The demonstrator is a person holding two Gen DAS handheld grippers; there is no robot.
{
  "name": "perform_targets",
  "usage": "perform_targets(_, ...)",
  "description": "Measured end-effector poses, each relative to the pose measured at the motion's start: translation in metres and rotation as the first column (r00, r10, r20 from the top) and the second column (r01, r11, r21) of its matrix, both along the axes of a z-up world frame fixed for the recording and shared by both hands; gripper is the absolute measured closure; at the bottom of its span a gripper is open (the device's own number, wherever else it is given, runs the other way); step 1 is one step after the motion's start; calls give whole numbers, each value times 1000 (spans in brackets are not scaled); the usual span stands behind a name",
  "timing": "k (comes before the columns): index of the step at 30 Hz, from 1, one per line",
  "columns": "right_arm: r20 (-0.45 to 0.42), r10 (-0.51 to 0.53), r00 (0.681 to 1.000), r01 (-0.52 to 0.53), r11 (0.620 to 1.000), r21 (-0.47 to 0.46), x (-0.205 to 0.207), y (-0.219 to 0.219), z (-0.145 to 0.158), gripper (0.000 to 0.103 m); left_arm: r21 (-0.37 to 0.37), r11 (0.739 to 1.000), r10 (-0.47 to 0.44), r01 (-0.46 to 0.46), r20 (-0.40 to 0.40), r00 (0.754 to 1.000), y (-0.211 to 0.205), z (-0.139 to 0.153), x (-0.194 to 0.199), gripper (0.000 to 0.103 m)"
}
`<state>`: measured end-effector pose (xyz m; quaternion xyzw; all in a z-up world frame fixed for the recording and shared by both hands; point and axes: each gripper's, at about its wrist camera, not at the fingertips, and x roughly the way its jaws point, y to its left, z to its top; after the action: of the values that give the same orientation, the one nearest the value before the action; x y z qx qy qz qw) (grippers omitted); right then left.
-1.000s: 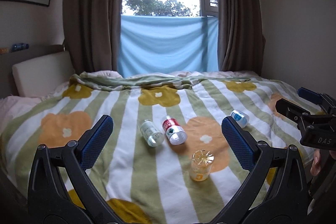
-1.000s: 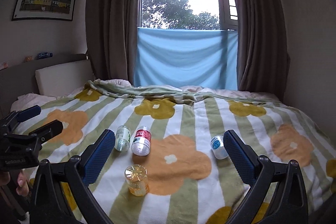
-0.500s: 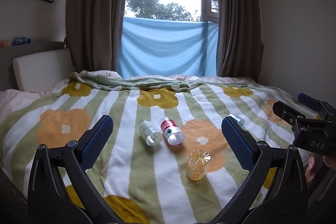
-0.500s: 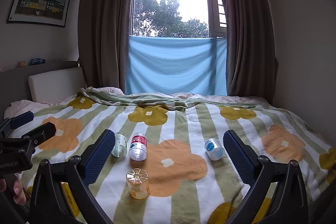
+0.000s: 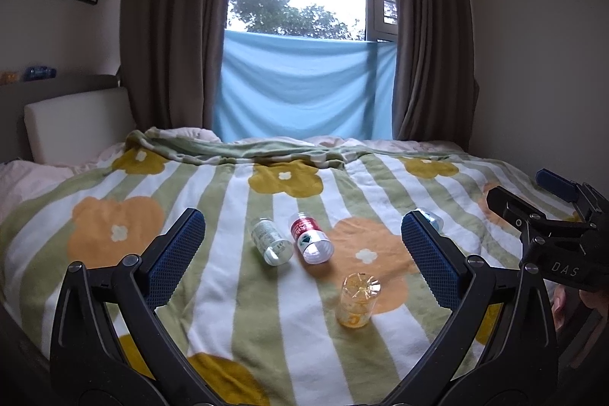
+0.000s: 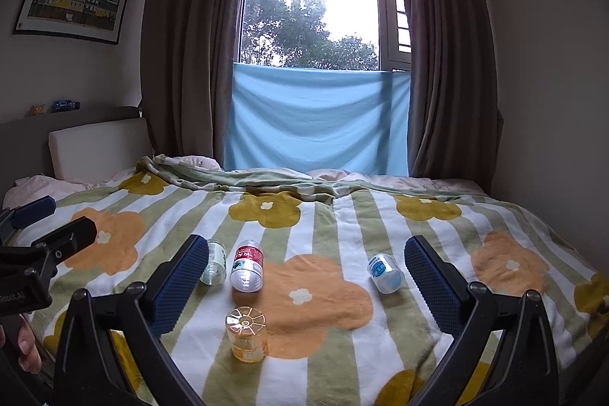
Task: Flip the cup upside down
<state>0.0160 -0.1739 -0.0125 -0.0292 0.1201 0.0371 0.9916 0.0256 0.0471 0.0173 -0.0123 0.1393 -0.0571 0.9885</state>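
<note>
Left gripper: jaws wide open, nothing between the pads, hovering above the near edge of the blanket. Right gripper: same, wide open and empty.

Left to right on the blanket: green-label bottle lying down, red-label bottle lying just beside it, both open ends toward the cameras. Nearer than those two stands the amber cup. Well apart to the right, a blue-label bottle on its side.

The cup is the only item upright, long axis vertical. The ribbed disc on top looks like its base, so my read is that it may already be mouth-down; can't confirm, the rim against the fabric isn't visible.

Key relation:
- Left view: cup sits right of jaw centre, nearer the right pad and closer to the camera than both pads.
- Right view: cup sits left of jaw centre, just off the left pad, also closer than the pad tips.
- So it lies between the two grippers; neither is lined up on it. Offset looks similar for both, and I can't call which is nearer.

Judgement: either gripper must shift sideways toward the cup and drop, pads straddling the wall across its vertical axis. Soft bedding means that a nudge could tip it.
</note>
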Motion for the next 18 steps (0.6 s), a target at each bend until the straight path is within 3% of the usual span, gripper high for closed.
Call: perform_targets(18,-1,2,1000,-2,1000,7,1,-1,1,0,39,999,17,-17,2,1000,-4,-1,-4,0)
